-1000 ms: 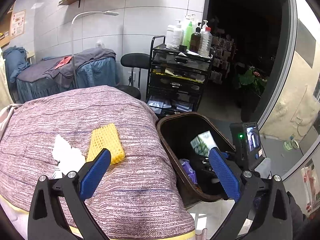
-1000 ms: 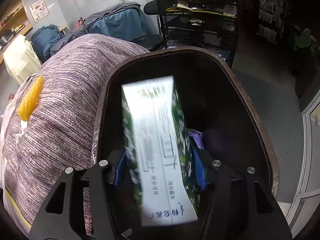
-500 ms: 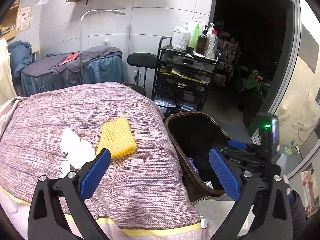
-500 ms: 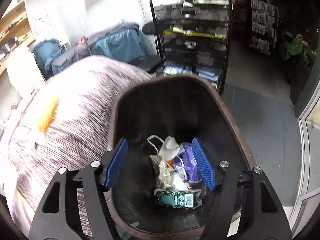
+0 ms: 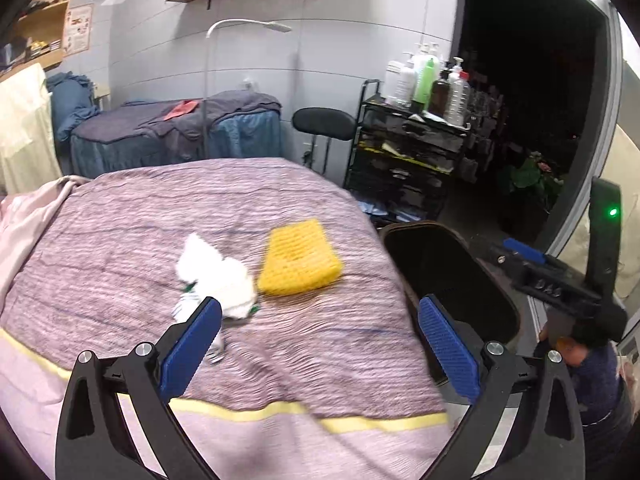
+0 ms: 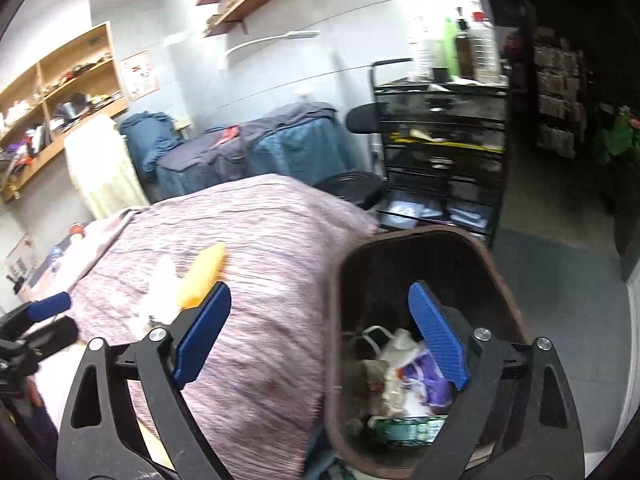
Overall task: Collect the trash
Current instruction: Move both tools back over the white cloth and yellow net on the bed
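Right wrist view: the right claw (image 6: 320, 336) is released, its jaws having just been opening, with nothing between the blue pads. One pad hangs over the striped purple bed cover (image 6: 260, 240), the other over the mouth of the brown trash bin (image 6: 344, 280). Down in the bin lie a green and white carton (image 6: 404, 430), a purple wrapper (image 6: 428, 384) and crumpled pale scraps. The bin stands just beside the bed's edge.

In the left wrist view the left claw (image 5: 320, 340) is also released and empty, hovering above the near part of the bed. Ahead of its left pad lies a crumpled white tissue (image 5: 216, 276), touching the pad's outline in the picture; whether they really touch cannot be told. Just right of the tissue rests a yellow foam net sleeve (image 5: 300, 258), near the bed edge next to the bin.

Beyond the bed stand a black stool (image 5: 324, 124), a black wire trolley (image 5: 404, 168) topped with bottles (image 5: 428, 80), a second covered bed (image 5: 176, 136) and a white floor lamp (image 5: 248, 26).
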Action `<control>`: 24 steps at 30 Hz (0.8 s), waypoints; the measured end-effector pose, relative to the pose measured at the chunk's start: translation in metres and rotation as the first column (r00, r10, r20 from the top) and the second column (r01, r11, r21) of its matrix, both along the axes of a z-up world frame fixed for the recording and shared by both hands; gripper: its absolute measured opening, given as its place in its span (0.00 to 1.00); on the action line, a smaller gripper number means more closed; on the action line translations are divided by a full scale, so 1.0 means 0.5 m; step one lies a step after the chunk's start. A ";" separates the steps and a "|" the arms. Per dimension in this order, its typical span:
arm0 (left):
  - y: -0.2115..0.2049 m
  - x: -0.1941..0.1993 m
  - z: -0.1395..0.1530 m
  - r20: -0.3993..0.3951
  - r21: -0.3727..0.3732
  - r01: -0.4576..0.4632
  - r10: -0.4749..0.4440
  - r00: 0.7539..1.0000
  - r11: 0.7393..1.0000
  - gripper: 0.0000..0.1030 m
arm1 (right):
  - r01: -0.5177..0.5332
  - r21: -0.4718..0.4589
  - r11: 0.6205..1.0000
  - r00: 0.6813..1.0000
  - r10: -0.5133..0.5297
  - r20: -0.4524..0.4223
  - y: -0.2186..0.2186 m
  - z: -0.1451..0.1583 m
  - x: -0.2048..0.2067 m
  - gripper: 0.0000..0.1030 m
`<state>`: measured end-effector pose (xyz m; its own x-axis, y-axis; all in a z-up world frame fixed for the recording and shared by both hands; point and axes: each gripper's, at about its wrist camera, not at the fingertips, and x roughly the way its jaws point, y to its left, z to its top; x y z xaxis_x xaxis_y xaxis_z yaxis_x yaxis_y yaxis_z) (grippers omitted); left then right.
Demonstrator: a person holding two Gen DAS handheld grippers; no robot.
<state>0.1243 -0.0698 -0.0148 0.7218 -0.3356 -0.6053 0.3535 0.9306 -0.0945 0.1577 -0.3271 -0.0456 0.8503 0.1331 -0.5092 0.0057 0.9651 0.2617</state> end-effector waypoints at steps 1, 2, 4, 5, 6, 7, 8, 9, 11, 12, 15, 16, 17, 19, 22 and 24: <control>0.010 0.000 -0.001 -0.001 0.002 -0.008 0.008 1.000 1.000 0.94 | -0.007 0.002 1.000 1.000 0.007 0.002 0.012 0.002 0.000 0.90; 0.022 -0.001 -0.002 -0.001 0.005 -0.020 0.020 1.000 1.000 0.94 | -0.018 0.002 1.000 1.000 0.018 0.004 0.022 0.004 0.002 0.92; 0.045 -0.003 -0.006 -0.003 0.012 -0.041 0.041 0.999 0.999 0.94 | -0.044 0.000 0.999 0.999 0.044 0.007 0.043 0.008 0.007 0.93; 0.059 -0.002 -0.009 -0.005 0.014 -0.055 0.055 0.998 0.998 0.94 | -0.060 -0.002 0.998 0.998 0.060 0.007 0.054 0.009 0.012 0.93; 0.072 -0.001 -0.012 -0.010 0.016 -0.066 0.066 0.998 0.998 0.94 | -0.076 -0.003 0.997 0.997 0.076 0.003 0.066 0.009 0.017 0.93; 0.082 0.000 -0.015 -0.015 0.017 -0.076 0.076 0.997 0.997 0.94 | -0.088 -0.002 0.996 0.996 0.088 0.000 0.075 0.009 0.021 0.93; 0.093 -0.001 -0.018 -0.019 0.017 -0.086 0.086 0.996 0.996 0.94 | -0.102 0.002 0.995 0.995 0.102 -0.004 0.086 0.010 0.027 0.93; 0.109 0.000 -0.021 -0.023 0.019 -0.101 0.102 0.995 0.995 0.94 | -0.119 0.006 0.993 0.993 0.119 -0.009 0.097 0.010 0.034 0.93; 0.133 0.002 -0.026 -0.028 0.025 -0.122 0.123 0.992 0.992 0.94 | -0.143 0.006 0.990 0.989 0.143 -0.019 0.120 0.009 0.044 0.93; 0.145 0.004 -0.028 -0.031 0.031 -0.134 0.135 0.990 0.990 0.94 | -0.153 0.000 0.988 0.988 0.153 -0.026 0.132 0.009 0.051 0.93; 0.176 0.006 -0.036 -0.035 0.037 -0.163 0.164 0.986 0.986 0.94 | -0.182 -0.009 0.983 0.983 0.181 -0.031 0.160 0.009 0.064 0.93; 0.188 0.007 -0.038 -0.039 0.039 -0.173 0.174 0.984 0.984 0.94 | -0.190 -0.013 0.982 0.981 0.190 -0.041 0.169 0.008 0.071 0.93; 0.198 0.008 -0.040 -0.041 0.040 -0.181 0.183 0.982 0.983 0.94 | -0.195 -0.017 0.981 0.979 0.194 -0.056 0.177 0.007 0.078 0.93; 0.214 0.011 -0.045 -0.046 0.042 -0.194 0.196 0.980 0.980 0.94 | -0.219 -0.007 0.976 0.973 0.217 -0.078 0.192 0.004 0.094 0.93; 0.233 0.018 -0.052 -0.059 0.047 -0.199 0.202 0.978 0.979 0.94 | -0.239 -0.033 0.970 0.965 0.233 -0.119 0.221 -0.005 0.120 0.93; 0.239 0.024 -0.058 -0.074 0.048 -0.196 0.199 0.977 0.979 0.94 | -0.245 -0.056 0.968 0.961 0.234 -0.149 0.238 -0.011 0.137 0.93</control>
